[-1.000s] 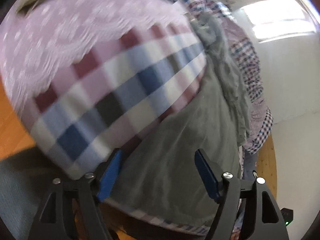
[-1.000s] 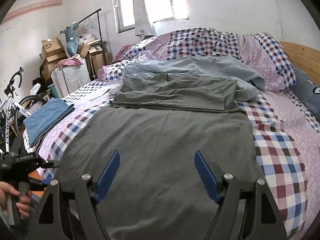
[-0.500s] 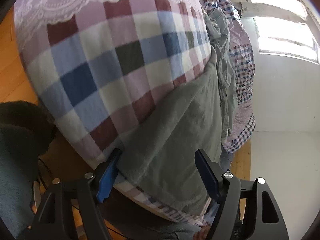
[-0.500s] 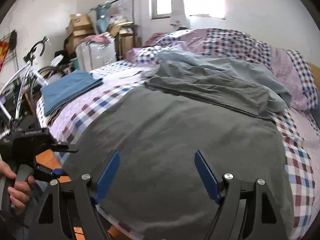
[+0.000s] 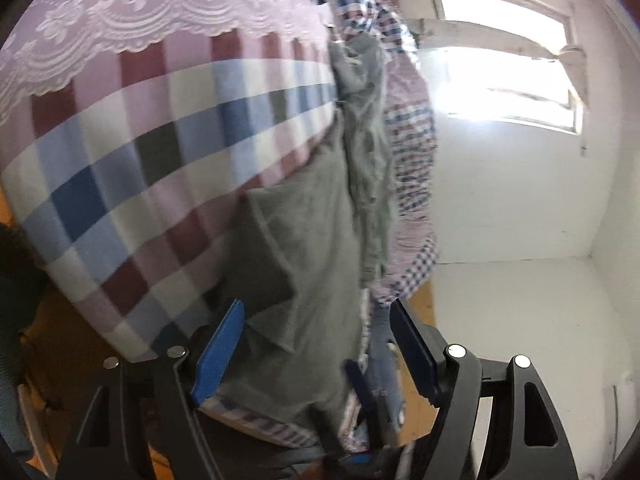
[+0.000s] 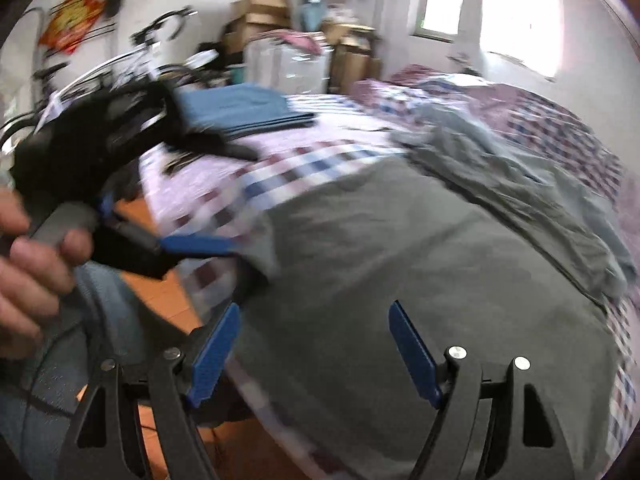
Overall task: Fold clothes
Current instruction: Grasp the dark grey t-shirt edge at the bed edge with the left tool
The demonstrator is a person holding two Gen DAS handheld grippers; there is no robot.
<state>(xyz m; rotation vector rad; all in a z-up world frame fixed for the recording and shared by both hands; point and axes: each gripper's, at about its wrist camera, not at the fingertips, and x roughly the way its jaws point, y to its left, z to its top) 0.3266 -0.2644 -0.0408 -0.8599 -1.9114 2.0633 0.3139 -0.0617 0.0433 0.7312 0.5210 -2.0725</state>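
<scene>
While spread flat across the checked bedspread, grey garment lay at bed's near edge; left gripper and right gripper both gaped wide, gripping nothing.

**Tally from the bed**

I counted two grippers, the left gripper and right gripper, one spread grey garment, one folded blue stack, one bicycle, and one hand.
</scene>
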